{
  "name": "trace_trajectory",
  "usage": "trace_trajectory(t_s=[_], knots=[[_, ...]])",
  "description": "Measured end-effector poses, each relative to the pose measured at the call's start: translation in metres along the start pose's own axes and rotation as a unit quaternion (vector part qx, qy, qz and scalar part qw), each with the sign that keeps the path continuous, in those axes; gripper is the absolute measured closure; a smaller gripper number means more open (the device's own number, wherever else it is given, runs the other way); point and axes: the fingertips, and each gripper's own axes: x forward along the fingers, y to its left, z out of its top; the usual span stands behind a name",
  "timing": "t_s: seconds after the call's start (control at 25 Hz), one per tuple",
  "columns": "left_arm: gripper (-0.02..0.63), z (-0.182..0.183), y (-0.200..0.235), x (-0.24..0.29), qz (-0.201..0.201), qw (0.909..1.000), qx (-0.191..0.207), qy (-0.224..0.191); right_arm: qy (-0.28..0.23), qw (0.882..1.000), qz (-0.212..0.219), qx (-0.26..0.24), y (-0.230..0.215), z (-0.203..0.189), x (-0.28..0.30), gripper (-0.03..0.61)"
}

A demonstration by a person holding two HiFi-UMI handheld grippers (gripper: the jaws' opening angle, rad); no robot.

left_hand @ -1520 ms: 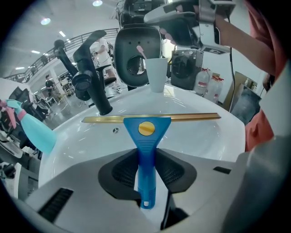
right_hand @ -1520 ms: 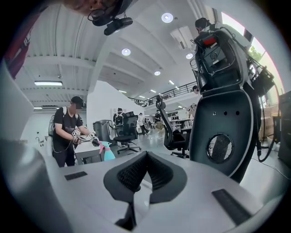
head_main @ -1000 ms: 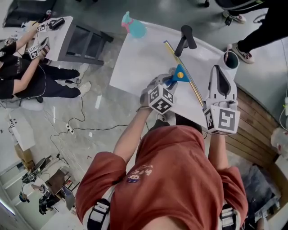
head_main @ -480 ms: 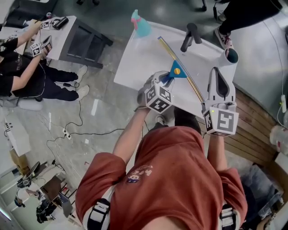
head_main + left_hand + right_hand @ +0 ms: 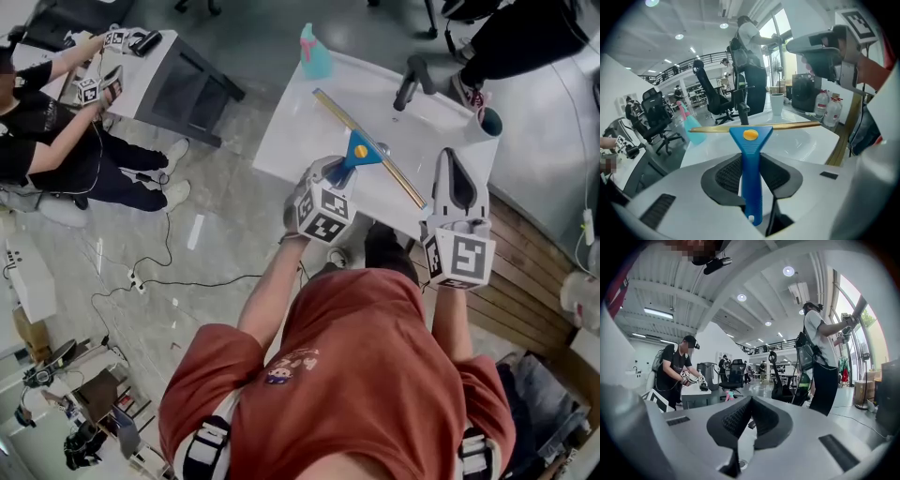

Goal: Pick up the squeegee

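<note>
The squeegee [image 5: 359, 150] has a blue handle and a long brass blade. My left gripper [image 5: 339, 173] is shut on its handle and holds it above the white table [image 5: 291, 131]. In the left gripper view the blue handle [image 5: 751, 173] runs up between the black pads, and the blade [image 5: 787, 125] lies crosswise above them. My right gripper [image 5: 453, 161] hangs to the right of the blade near the table's near edge. Its pads are pressed together with nothing between them [image 5: 749, 416].
On the table stand a teal spray bottle [image 5: 314, 53], a black handled tool [image 5: 410, 80] and a white cup [image 5: 487, 122]. A person stands beyond the table [image 5: 525, 37]. Another person sits by a grey table [image 5: 159, 66] at left. Cables cross the floor [image 5: 169, 272].
Both grippers have risen and moved across with the squeegee still in the left one. In the head view the table and spray bottle have shifted up and right.
</note>
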Motion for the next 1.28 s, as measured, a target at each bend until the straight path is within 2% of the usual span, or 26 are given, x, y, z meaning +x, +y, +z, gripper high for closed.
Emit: trace_trajectory(t_s=[0.2,0.36,0.56,0.76,0.96,1.12,1.28], knots=[[0.486,-0.006,0.017,-0.021,0.028,0.9990,-0.030,-0.016,-0.002,1.000,0.008,-0.015,0.020,0.002,-0.008,0.571],[0.488,-0.002,0.021,-0.025,0.031,0.9971,-0.064,-0.028,0.000,1.000,0.009,-0.025,0.033,0.007,-0.015,0.571],[0.488,0.025,0.029,-0.043,0.057,0.9935,-0.064,-0.075,-0.006,0.999,0.011,-0.029,0.040,0.013,-0.018,0.571],[0.488,0.046,0.048,-0.070,0.101,0.9855,-0.065,-0.119,-0.019,0.999,0.002,-0.028,0.036,0.017,-0.021,0.571],[0.488,0.066,0.071,-0.106,0.158,0.9695,-0.080,-0.169,-0.027,0.999,-0.004,-0.028,0.031,0.022,-0.023,0.571],[0.488,0.091,0.091,-0.137,0.205,0.9487,-0.090,-0.223,-0.048,0.998,-0.009,-0.031,0.027,0.036,-0.019,0.571],[0.488,0.111,0.098,-0.169,0.228,0.9314,-0.094,-0.268,-0.067,0.997,-0.012,-0.029,0.026,0.054,-0.021,0.571]])
